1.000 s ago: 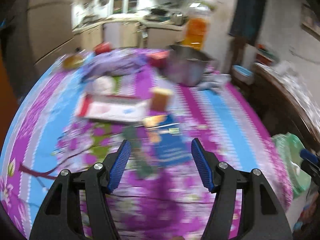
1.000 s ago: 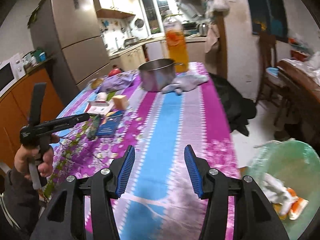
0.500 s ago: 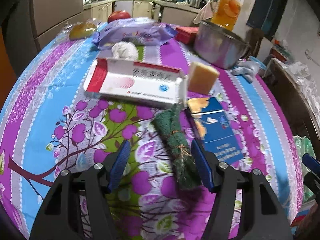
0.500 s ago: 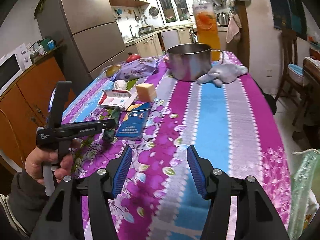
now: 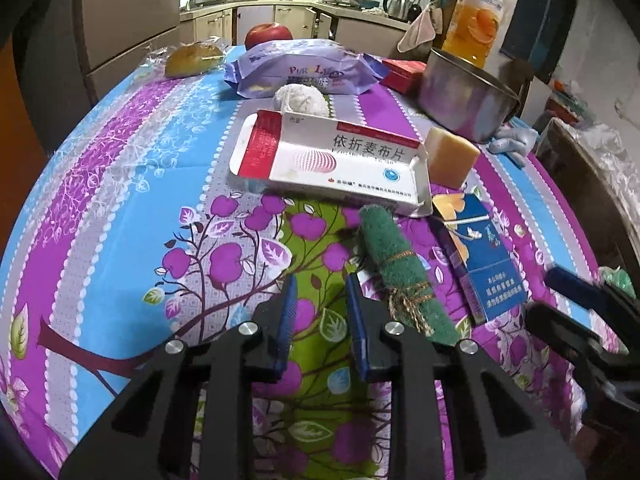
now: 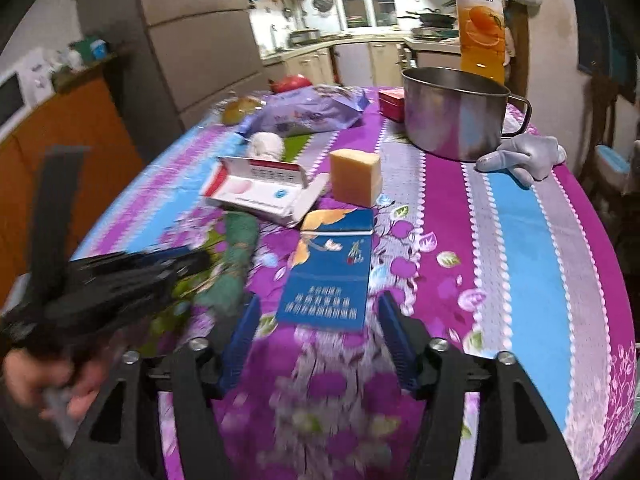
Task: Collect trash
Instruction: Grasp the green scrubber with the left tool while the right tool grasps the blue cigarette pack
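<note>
An opened white and red medicine box (image 5: pixel 328 164) (image 6: pixel 260 188) lies on the flowered tablecloth, with a crumpled white paper ball (image 5: pixel 300 100) (image 6: pixel 266 145) behind it. A blue cigarette pack (image 5: pixel 486 264) (image 6: pixel 330 272) and a rolled green scouring pad (image 5: pixel 394 268) (image 6: pixel 236 252) lie in front of it. My left gripper (image 5: pixel 320 292) is nearly shut and empty, just left of the pad. My right gripper (image 6: pixel 316 320) is open, straddling the near end of the blue pack.
A yellow soap block (image 6: pixel 355 176), a steel pot (image 6: pixel 454 116), a juice bottle (image 6: pixel 480 20), a purple snack bag (image 5: pixel 304 68), a red box (image 5: pixel 402 74), an apple (image 5: pixel 268 34) and a grey cloth (image 6: pixel 524 156) stand further back. A green bag (image 5: pixel 618 278) hangs off the right table edge.
My left gripper has closed most of the way and moved in beside the green pad. My right gripper has moved forward to the blue pack and stayed open.
</note>
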A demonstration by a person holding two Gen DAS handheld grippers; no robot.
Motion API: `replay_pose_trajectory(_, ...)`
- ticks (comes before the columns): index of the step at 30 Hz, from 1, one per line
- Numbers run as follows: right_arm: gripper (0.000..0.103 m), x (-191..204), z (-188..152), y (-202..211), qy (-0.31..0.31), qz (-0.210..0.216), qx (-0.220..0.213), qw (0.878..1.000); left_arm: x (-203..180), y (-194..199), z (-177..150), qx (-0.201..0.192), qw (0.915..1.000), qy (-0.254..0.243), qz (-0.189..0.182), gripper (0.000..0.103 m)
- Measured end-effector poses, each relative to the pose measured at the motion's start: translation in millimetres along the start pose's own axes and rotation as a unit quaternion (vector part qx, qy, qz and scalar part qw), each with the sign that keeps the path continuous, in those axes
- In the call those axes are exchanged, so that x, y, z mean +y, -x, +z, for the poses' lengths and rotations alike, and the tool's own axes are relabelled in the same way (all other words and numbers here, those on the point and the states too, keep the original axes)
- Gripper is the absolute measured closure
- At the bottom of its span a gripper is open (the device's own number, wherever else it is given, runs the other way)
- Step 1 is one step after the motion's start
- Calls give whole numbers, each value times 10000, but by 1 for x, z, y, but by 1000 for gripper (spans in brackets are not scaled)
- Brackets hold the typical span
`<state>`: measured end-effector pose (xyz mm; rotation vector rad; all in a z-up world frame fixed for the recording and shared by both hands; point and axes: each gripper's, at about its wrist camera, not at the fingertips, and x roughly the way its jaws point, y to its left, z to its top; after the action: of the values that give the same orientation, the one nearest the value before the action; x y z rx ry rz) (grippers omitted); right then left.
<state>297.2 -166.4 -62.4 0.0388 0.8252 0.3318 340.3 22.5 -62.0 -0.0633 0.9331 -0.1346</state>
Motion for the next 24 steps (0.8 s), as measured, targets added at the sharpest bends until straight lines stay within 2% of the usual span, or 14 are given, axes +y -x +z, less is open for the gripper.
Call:
replay_pose_trajectory(1, 30, 5, 2, -10, 64, -256, 4, 9997, 0, 1, 0, 23, 9999, 26, -111, 80)
replay_pose_trajectory(3, 30, 6, 6, -24, 65, -342, 103, 9993, 0, 4, 2, -16, 9998, 104, -189, 78)
replay_pose_trajectory(5, 30, 8, 4, -32, 121, -420, 174, 9989, 2, 7, 5, -68, 9992, 228, -336, 67)
replay_pose_trajectory(6, 33, 9, 5, -36, 129, -433, 233, 9987, 2, 9, 7, -100, 9987, 289, -407, 59)
replay_pose_trajectory(8, 41, 9, 7, -39, 137, -485, 245, 9984, 1, 9, 9, -127, 9984, 266, -483, 53)
replay_pose_trajectory(9, 45, 8, 8, -43, 139, -515, 303, 9981, -1, 8, 10, -118, 9983, 261, -498, 52)
replay_pose_trajectory(14, 46, 4, 8, -41, 133, -583, 309, 9977, -5, 0, 11, -7, 9982, 248, -551, 52)
replay_pose_trajectory(18, 46, -9, 2, -34, 64, -685, 295, 9972, -15, -3, 13, 8, 9985, 142, -528, 47)
replay_pose_trajectory(22, 46, -24, -5, -24, -58, -761, 271, 9967, -27, -14, 13, 126, 9992, -22, -378, 47)
replay_pose_trajectory(24, 46, -28, -6, -22, -111, -748, 267, 9968, -32, -15, 12, 66, 9997, -100, -222, 47)
